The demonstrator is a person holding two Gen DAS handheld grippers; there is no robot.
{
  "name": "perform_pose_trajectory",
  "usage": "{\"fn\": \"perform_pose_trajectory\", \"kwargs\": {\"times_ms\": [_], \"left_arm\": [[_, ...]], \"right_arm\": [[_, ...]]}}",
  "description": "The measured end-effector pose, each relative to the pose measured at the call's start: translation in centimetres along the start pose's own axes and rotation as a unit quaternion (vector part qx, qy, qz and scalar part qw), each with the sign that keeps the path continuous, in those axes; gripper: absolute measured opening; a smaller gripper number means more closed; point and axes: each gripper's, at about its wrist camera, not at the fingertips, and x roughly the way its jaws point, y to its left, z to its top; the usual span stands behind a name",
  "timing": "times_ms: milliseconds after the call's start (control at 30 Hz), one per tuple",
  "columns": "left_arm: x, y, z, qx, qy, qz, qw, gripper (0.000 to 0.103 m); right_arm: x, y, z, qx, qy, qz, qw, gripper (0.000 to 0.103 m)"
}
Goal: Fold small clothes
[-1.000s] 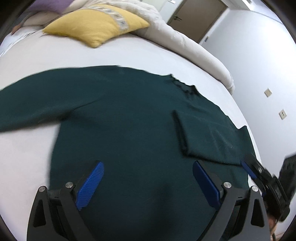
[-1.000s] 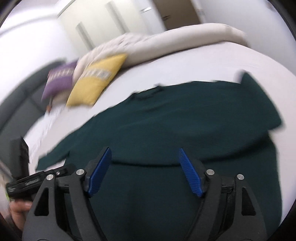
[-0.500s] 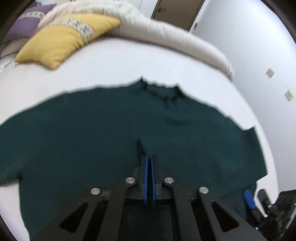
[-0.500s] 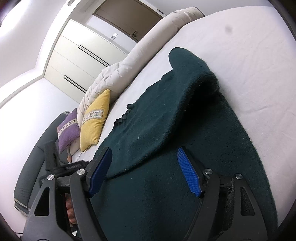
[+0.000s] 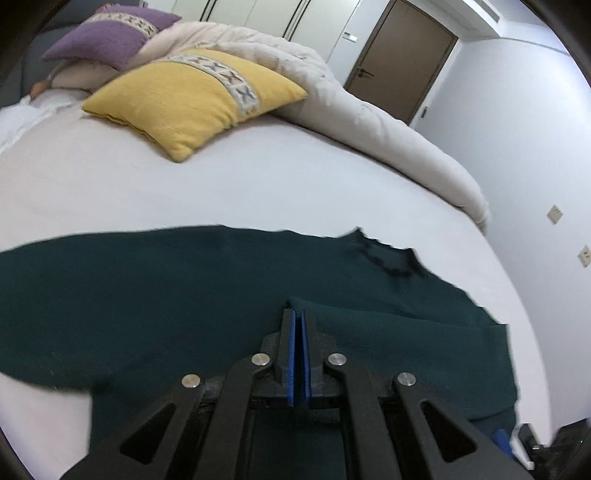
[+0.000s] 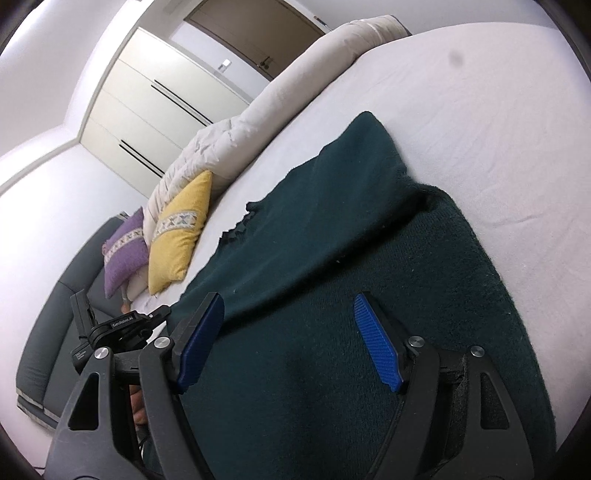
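A dark green sweater (image 5: 177, 295) lies spread on the white bed (image 5: 258, 177), its neckline (image 5: 391, 258) toward the far side. Its right sleeve (image 5: 406, 332) is folded across the body. My left gripper (image 5: 297, 317) is shut, its tips at the cuff end of the folded sleeve; I cannot tell whether cloth is pinched between the pads. In the right wrist view the sweater (image 6: 369, 295) fills the lower frame, with the folded sleeve (image 6: 343, 199) on top. My right gripper (image 6: 288, 325) is open and empty, low over the sweater's body.
A yellow pillow (image 5: 192, 96), a purple pillow (image 5: 107, 33) and a rolled beige duvet (image 5: 362, 118) lie at the far side of the bed. A brown door (image 5: 399, 59) and wall sockets (image 5: 554, 214) are on the right. The left gripper's body (image 6: 118, 328) shows beside a grey headboard (image 6: 48, 332).
My left gripper has closed from wide open to shut and moved to the folded sleeve's end. My right gripper stayed open and swung toward the sweater's right side.
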Motion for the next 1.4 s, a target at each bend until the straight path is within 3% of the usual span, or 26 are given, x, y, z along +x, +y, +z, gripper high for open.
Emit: {"fn": "perform_pose_trajectory", "kwargs": {"times_ms": [133,200,267,333,367,500,567,633,700,733,767,800,867,933,1033,1167,1200,1300,1400], "left_arm": [[1.3,0.7,-0.9,0.006,0.024,0.003,0.9997,0.005],[2.0,0.7,-1.4,0.02,0.042,0.007,0.9989,0.011],[2.0,0.6,-1.4,0.027,0.045,0.007,0.9986,0.046],[1.6,0.6,-1.3,0.028,0.045,0.004,0.9986,0.071],[1.5,0.7,-1.1,0.026,0.045,0.009,0.9986,0.078],[1.2,2.0,0.4,0.005,0.041,0.023,0.9989,0.084],[2.7,2.4,1.1,0.011,0.066,0.04,0.997,0.084],[4.2,1.4,1.2,0.057,0.086,0.06,0.9928,0.083],[5.0,0.5,1.3,0.09,0.091,0.069,0.9894,0.071],[5.2,0.1,1.5,0.092,0.094,0.056,0.9897,0.054],[5.3,-0.2,1.6,0.097,0.097,0.051,0.9893,0.038],[5.4,-0.9,1.7,0.108,0.098,0.047,0.9881,0.028],[5.1,-2.0,1.8,0.128,0.089,0.055,0.9862,0.006],[4.2,-2.3,2.2,0.122,0.069,0.046,0.989,0.004],[2.1,-2.5,3.4,0.103,0.02,0.017,0.9944,0.004],[1.1,-3.2,4.3,0.102,-0.024,0.011,0.9945,0.004],[1.6,-3.2,4.2,0.101,-0.019,0.016,0.9946,0.004],[6.6,-1.9,2.3,0.1,0.07,0.053,0.9911,0.004],[7.1,-0.2,1.9,0.075,0.065,0.041,0.9943,0.004]], "right_arm": [[-0.8,1.9,0.9,-0.026,0.021,-0.054,0.998,0.072],[-1.8,2.8,2.2,-0.047,0.0,-0.09,0.995,0.072],[-2.5,3.3,4.4,-0.067,-0.02,-0.136,0.988,0.072],[-1.6,2.7,6.8,-0.074,-0.01,-0.18,0.981,0.073],[-0.9,2.3,7.8,-0.075,-0.001,-0.195,0.978,0.073],[2.4,0.9,11.7,-0.079,0.036,-0.214,0.973,0.073],[4.1,0.6,12.6,-0.085,0.057,-0.201,0.974,0.072],[6.6,0.4,12.6,-0.104,0.08,-0.218,0.967,0.069],[8.4,0.2,12.0,-0.122,0.1,-0.224,0.962,0.06],[8.9,0.4,11.6,-0.142,0.092,-0.23,0.958,0.057],[9.0,0.9,11.4,-0.159,0.085,-0.229,0.957,0.047],[9.0,1.1,11.3,-0.164,0.082,-0.227,0.956,0.041],[8.7,1.4,11.3,-0.165,0.071,-0.227,0.957,0.017],[7.8,1.6,11.6,-0.168,0.059,-0.232,0.956,0.008],[6.2,1.9,12.1,-0.168,0.031,-0.223,0.96,0.007],[5.3,2.0,12.6,-0.157,0.007,-0.218,0.963,0.006],[5.2,1.9,12.7,-0.157,0.009,-0.219,0.963,0.006],[6.9,0.1,12.4,-0.15,0.039,-0.248,0.956,0.006],[6.9,-1.9,12.9,-0.099,0.033,-0.229,0.968,0.006]]}}
